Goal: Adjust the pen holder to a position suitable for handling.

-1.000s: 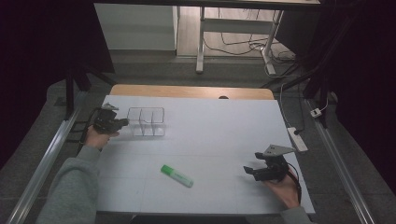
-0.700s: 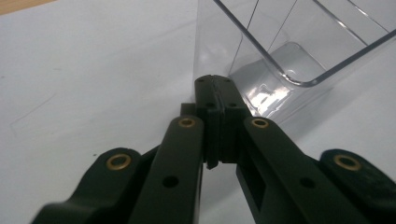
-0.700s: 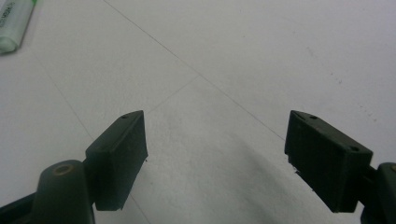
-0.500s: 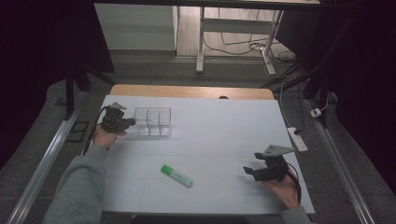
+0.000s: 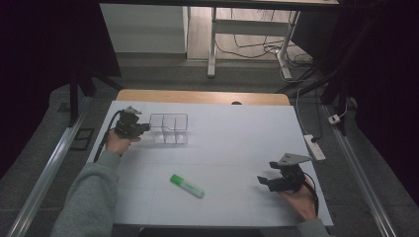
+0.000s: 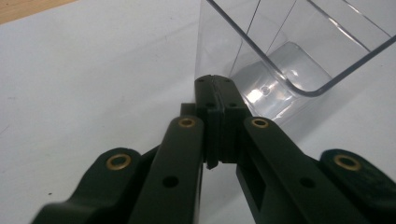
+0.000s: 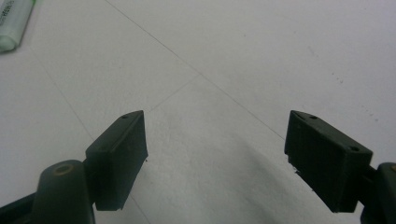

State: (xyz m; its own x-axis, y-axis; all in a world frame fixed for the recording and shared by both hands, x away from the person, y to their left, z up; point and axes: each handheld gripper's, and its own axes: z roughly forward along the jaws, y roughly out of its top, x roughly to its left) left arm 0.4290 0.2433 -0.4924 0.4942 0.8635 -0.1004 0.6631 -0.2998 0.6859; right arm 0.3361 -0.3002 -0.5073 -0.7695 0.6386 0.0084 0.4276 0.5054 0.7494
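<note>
Right gripper (image 5: 269, 181), at 5 o'clock on the white table (image 5: 237, 143), is released; its jaws stand wide apart above bare surface; the green highlighter pen with white cap (image 5: 187, 185) lies near 6 o'clock, well apart from both grippers; left gripper (image 5: 143, 127), at 10 o'clock, is clenched, jaws pressed together, tips touching the clear plastic divided organiser box (image 5: 169, 129); nothing is grasped between them.

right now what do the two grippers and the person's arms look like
Both grippers are black two-jaw tools. The left gripper has brass-coloured rivets on its linkage arms and a black cable trailing off it. The right gripper has blocky rectangular jaw pads and carries a grey three-cornered plate on top. The left arm wears a grey sleeve.
</note>
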